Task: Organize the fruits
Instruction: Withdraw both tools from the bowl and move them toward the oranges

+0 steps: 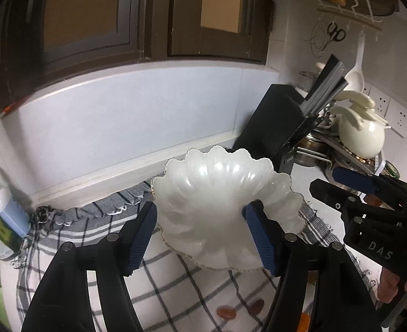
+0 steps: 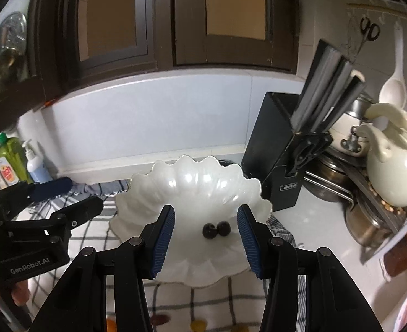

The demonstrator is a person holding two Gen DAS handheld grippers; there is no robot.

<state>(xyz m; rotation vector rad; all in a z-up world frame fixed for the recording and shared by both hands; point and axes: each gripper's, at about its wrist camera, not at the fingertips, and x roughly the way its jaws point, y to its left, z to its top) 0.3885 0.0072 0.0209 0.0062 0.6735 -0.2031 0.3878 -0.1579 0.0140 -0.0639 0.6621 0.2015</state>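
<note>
A white scalloped shell-shaped bowl (image 1: 217,191) (image 2: 195,185) sits on a checked cloth (image 1: 175,285) (image 2: 203,301). Two dark round fruits (image 2: 216,230) lie in the bowl, seen in the right wrist view. My left gripper (image 1: 200,235) is open and empty, its jaws either side of the bowl's near left part. My right gripper (image 2: 206,242) is open and empty just in front of the bowl; it also shows in the left wrist view (image 1: 341,185). Small reddish and orange fruits (image 1: 226,312) (image 2: 198,325) lie on the cloth near me.
A black knife block (image 2: 281,149) (image 1: 275,121) stands right of the bowl. A cream jug (image 2: 391,163) and metal pots (image 2: 369,221) crowd the right side. Soap bottles (image 2: 12,160) stand at the left by the wall. Dark cabinets hang above.
</note>
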